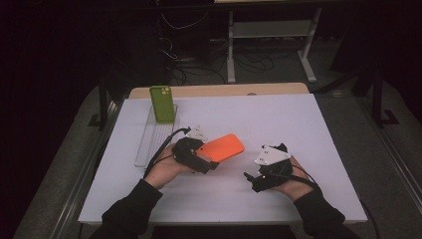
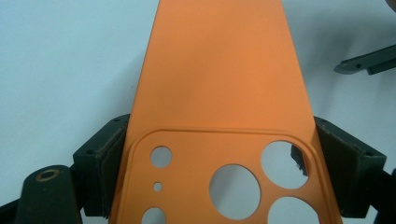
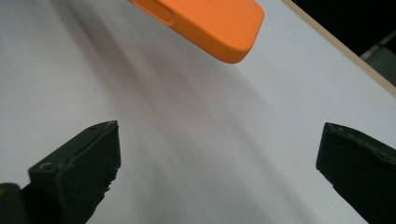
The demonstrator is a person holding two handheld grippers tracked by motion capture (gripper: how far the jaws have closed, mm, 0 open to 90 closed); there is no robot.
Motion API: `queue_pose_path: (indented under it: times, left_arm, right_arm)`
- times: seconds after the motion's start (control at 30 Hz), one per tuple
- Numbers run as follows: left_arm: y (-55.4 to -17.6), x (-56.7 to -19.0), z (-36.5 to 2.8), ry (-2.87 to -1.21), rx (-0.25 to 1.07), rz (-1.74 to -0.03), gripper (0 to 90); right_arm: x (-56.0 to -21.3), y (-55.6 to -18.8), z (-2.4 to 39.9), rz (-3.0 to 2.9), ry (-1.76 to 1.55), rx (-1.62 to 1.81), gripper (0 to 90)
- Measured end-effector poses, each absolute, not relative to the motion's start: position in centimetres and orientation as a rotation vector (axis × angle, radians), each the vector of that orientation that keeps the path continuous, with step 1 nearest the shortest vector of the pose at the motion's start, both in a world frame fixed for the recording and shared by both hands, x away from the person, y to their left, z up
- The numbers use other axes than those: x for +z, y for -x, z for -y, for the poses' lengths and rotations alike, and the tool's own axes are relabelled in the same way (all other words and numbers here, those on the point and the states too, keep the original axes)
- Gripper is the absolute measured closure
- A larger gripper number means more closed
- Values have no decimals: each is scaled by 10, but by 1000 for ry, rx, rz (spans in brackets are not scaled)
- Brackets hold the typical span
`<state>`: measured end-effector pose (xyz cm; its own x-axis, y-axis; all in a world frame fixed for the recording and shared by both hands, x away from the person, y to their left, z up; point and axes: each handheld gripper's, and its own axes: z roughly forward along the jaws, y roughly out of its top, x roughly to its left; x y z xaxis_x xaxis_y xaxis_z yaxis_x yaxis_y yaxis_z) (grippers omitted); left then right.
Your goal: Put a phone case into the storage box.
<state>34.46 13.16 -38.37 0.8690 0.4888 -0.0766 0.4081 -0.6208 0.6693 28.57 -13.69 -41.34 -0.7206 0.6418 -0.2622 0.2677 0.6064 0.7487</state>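
Note:
An orange phone case [image 1: 224,147] [image 2: 219,79] with camera cut-outs is held just above the white table, its back side up. My left gripper [image 1: 206,160] [image 2: 219,163] is shut on the case's camera end, one pad on each long edge. My right gripper [image 1: 251,180] [image 3: 219,158] hovers to the right of it, jaws wide open with nothing between them. In the right gripper view the far corner of the orange case [image 3: 219,23] hangs ahead at the top. A green phone case [image 1: 162,103] stands upright in a clear rack [image 1: 154,137] at the back left.
The white tabletop [image 1: 278,119] spreads around both hands, with a wooden edge [image 1: 219,90] along the back. Dark floor, cables and a white desk frame [image 1: 271,30] lie beyond the table.

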Motion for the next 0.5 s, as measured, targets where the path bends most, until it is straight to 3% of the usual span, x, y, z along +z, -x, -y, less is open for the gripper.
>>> queue_pose_path:
  times: [0.5]
  left_arm:
    - [-345, -384, -132, -2327, 158, -629, 151]
  right_arm:
    - [-417, -280, 132, -2214, -512, 791, 0]
